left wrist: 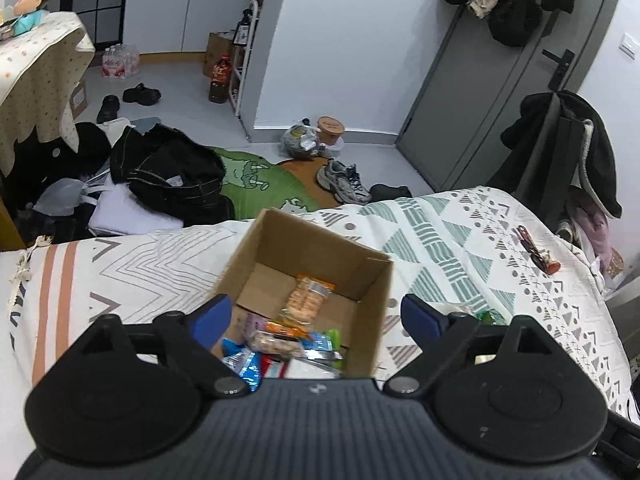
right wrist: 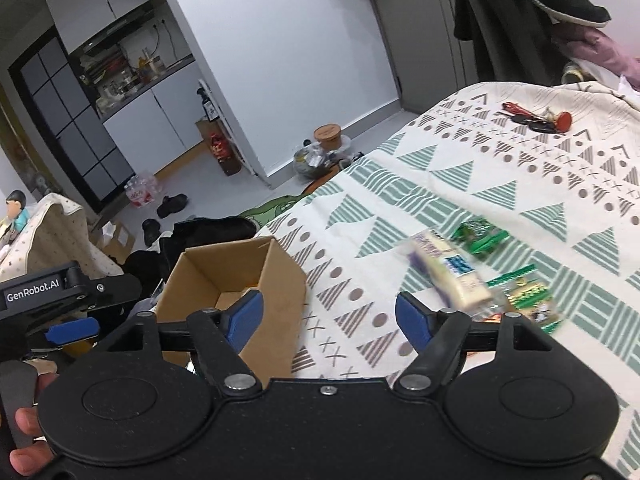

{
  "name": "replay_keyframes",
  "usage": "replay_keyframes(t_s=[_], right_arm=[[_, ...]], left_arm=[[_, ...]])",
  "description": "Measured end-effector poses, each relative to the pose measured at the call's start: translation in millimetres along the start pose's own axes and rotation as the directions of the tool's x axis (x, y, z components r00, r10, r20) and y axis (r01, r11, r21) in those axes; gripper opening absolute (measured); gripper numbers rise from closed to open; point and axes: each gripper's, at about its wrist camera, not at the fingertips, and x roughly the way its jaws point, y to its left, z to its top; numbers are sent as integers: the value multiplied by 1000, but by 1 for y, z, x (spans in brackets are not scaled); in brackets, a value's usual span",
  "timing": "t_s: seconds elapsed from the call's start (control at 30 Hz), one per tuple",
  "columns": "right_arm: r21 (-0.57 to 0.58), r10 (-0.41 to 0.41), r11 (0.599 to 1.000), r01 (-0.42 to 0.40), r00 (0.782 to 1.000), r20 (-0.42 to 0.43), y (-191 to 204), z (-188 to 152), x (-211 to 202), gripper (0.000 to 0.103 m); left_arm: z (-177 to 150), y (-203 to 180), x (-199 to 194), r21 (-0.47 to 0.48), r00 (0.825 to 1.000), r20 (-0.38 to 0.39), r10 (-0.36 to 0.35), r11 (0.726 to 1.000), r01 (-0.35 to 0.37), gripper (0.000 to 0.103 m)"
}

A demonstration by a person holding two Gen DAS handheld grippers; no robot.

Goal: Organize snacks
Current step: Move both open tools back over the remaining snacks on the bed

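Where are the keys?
The keys lie on the patterned blanket at the far right of the bed in both wrist views, well beyond the loose snacks and away from the cardboard box.

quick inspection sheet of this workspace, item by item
surface: bed with patterned cover, holding everything.
job's things: open cardboard box part filled with snack packs; loose snacks lie on the cover right of the box.
clutter: keys near the far edge.
grippers: left gripper open over the box, empty; right gripper open, empty, between box and loose snacks.
cables: nothing seen.
surroundings: clothes and shoes on the floor, grey door, kitchen cabinets.
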Motion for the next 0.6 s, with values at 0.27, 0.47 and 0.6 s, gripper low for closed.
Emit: replay_keyframes(t_s=[0.27,0.47,0.6], right_arm=[[-22,-41,999,42,999,23,-26,4,-21,77],[7,-86,996,85,996,20,-54,7,-29,79],[4,-98,995,98,995,25,-70,11,-36,84]], left_arm=[[-12,-26,-4,25,1000,2,-10,1000,9,92],[-25,-55,-2,43,999,-13,-34,998,34,92],[-30,-73,-5,61,999,-8,-51,997,51,92]])
